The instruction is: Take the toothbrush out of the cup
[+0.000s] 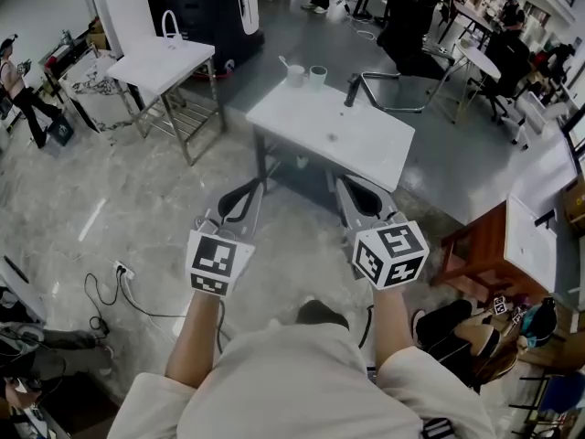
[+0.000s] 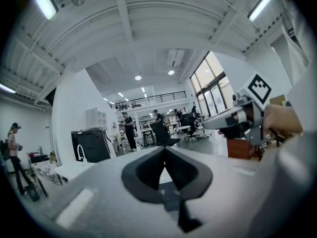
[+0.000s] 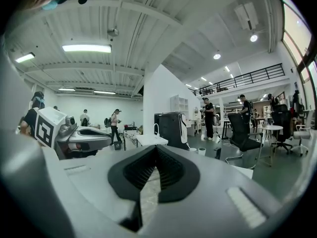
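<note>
Short of the table (image 1: 366,144), left gripper (image 1: 256,188) was closed on nothing. Toothbrush (image 1: 284,61) stood in the cup (image 1: 296,77) at the table's far edge. Right gripper (image 1: 342,185) was closed, empty too. Risk: arriving with jaws together could topple the cup.

Two grippers are counted: left gripper (image 1: 256,187) and right gripper (image 1: 340,183). Two marker cubes are noted, one per gripper (image 1: 219,262) (image 1: 390,254). Two white tables are recorded: near table (image 1: 366,144), far table (image 1: 155,62). Two cups are seen: left cup (image 1: 296,75), right cup (image 1: 317,77). One toothbrush (image 1: 284,62) is made out.
</note>
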{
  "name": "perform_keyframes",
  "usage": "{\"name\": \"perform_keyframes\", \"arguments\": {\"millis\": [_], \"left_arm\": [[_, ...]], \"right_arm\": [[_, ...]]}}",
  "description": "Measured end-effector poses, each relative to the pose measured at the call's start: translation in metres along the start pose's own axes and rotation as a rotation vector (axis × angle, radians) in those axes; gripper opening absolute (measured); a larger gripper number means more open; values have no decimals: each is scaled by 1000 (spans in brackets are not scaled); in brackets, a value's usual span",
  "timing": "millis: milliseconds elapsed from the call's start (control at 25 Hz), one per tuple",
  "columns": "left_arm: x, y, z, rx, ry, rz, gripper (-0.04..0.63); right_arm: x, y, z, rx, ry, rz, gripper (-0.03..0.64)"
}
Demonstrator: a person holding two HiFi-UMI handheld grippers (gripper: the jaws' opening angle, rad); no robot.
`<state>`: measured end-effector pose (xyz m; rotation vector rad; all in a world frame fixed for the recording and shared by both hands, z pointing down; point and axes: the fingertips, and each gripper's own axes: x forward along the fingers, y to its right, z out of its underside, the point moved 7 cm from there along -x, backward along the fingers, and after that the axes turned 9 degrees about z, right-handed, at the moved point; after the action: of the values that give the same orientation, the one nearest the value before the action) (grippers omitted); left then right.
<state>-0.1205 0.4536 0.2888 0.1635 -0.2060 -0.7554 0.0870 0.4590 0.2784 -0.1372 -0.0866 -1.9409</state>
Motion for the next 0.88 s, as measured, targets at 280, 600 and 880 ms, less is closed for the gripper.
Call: {"name": "perform_keyframes", "arguments": {"millis": [280,600,880], "left_arm": [[19,-18,17,-22,-7,17,0],[79,-65,28,-29,-20,13,0],[161,-129,39,-34,-47,-8,0]], "right_arm": [[24,5,7,4,-8,15,5],[99,42,7,35,1,-2,5],[194,95,-2,31,-9,-10,5]]}}
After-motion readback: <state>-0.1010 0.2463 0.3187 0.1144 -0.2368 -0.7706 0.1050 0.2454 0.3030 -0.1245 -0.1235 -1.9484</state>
